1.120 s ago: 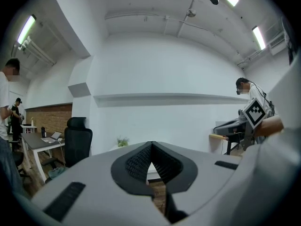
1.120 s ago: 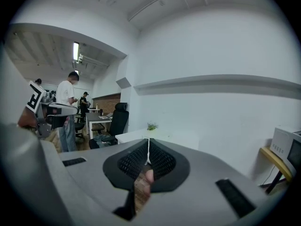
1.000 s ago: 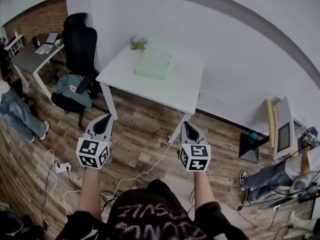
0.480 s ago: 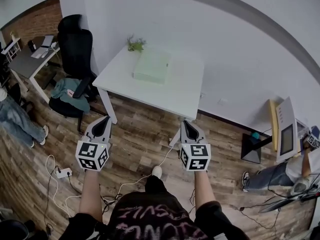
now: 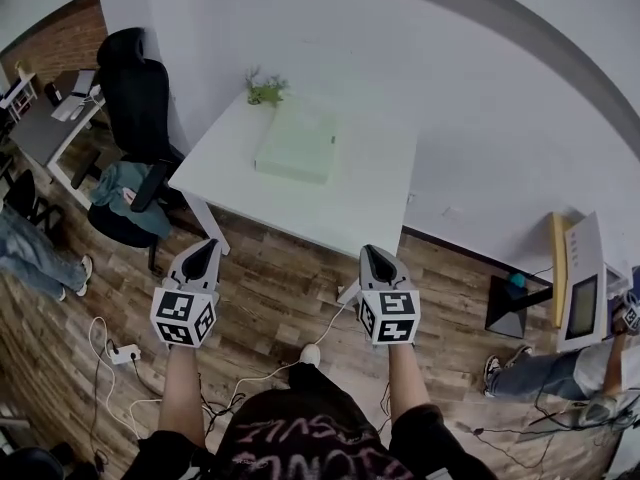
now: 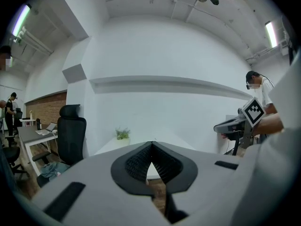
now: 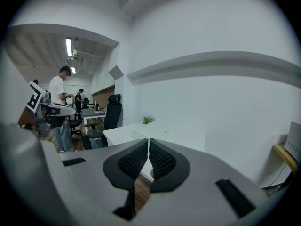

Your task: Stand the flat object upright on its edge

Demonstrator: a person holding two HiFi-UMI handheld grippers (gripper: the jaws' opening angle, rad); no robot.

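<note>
A flat pale green square object (image 5: pixel 296 144) lies flat on the white table (image 5: pixel 350 203) against the wall, near its back left. My left gripper (image 5: pixel 203 249) and right gripper (image 5: pixel 372 253) are held side by side over the wooden floor, short of the table's front edge. Both are shut with nothing between the jaws. In the right gripper view the flat object (image 7: pixel 143 134) shows just above the closed tips (image 7: pixel 148 140). The left gripper view looks at the table (image 6: pixel 110 146) over its closed tips (image 6: pixel 151 143).
A small potted plant (image 5: pixel 264 90) stands at the table's back left corner. A black office chair (image 5: pixel 135 88) with a teal cloth (image 5: pixel 122 188) stands left of the table. Cables and a power strip (image 5: pixel 122 354) lie on the floor. A seated person (image 5: pixel 560 368) and equipment (image 5: pixel 583 283) are at right.
I have moved closer to the table; it sits larger and nearer in the head view. Both grippers stay shut and held as before.
</note>
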